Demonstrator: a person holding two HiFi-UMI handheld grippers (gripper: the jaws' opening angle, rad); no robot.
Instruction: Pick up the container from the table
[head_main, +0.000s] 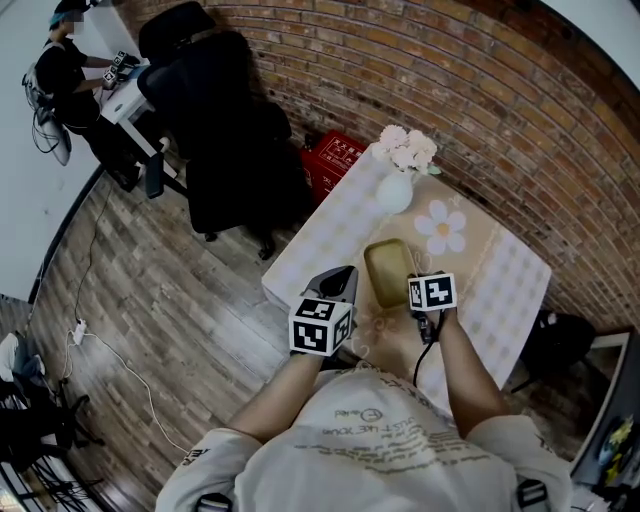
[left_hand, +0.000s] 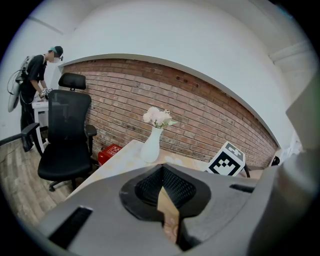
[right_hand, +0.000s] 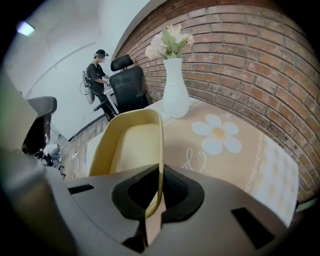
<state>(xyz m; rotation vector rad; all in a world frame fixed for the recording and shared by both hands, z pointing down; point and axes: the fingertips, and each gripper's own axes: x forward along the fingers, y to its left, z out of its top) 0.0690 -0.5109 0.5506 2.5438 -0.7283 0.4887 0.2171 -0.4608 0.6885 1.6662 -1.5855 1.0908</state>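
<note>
A shallow yellow rectangular container (head_main: 388, 268) is over the flower-print cloth of the table (head_main: 330, 235), near its front half. My right gripper (head_main: 415, 287) points steeply down at the container's near right side. In the right gripper view the container (right_hand: 131, 145) stretches away from me, and my right gripper (right_hand: 159, 192) is shut on its thin right wall. I cannot tell whether its base still touches the cloth. My left gripper (head_main: 345, 272) hovers just left of the container. In its own view the left gripper (left_hand: 161, 170) has its pads meeting at the tips with nothing between them.
A white vase (head_main: 395, 190) of pale flowers stands at the table's far end, beyond the container. A black office chair (head_main: 230, 130) and a red box (head_main: 335, 160) sit past the table by the brick wall. A person (head_main: 65, 70) stands at a desk far left.
</note>
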